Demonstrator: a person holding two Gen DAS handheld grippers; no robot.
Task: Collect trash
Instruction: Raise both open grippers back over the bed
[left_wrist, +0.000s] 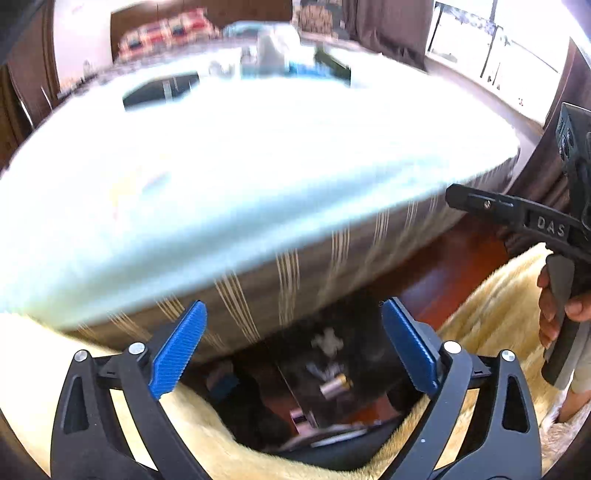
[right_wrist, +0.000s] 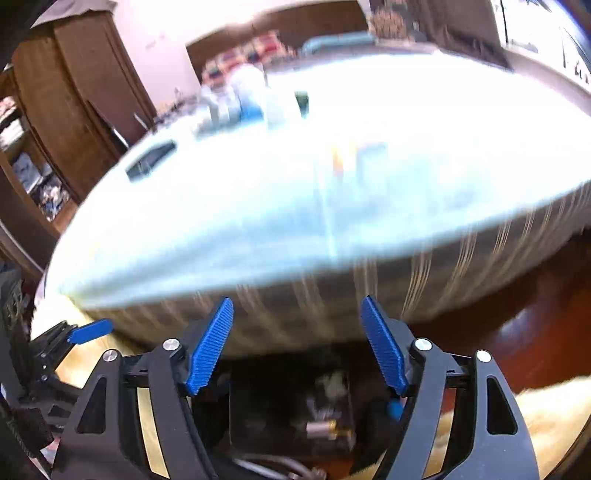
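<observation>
Bed (left_wrist: 240, 177): a wide mattress under a pale blue-white cover fills both views, blurred; its side is grey-brown with cream stripes.
Floor (left_wrist: 454, 258): dark red polished wood, with a yellow shaggy rug (left_wrist: 498, 295) lying beside the bed.
Clutter on the bed (left_wrist: 273, 55): pale and blue things at the far end, too blurred to name.
Bin (left_wrist: 314, 376): a dark open container on the floor at the foot of the bed, below both grippers.
Trash (left_wrist: 334, 386): small bits inside the bin, a metal-looking cylinder and crumpled white scraps.
Left gripper (left_wrist: 295, 347): blue pads spread wide apart, nothing between them, above the bin.
Right gripper (right_wrist: 297, 347): jaws likewise apart and empty, over the same bin.
</observation>
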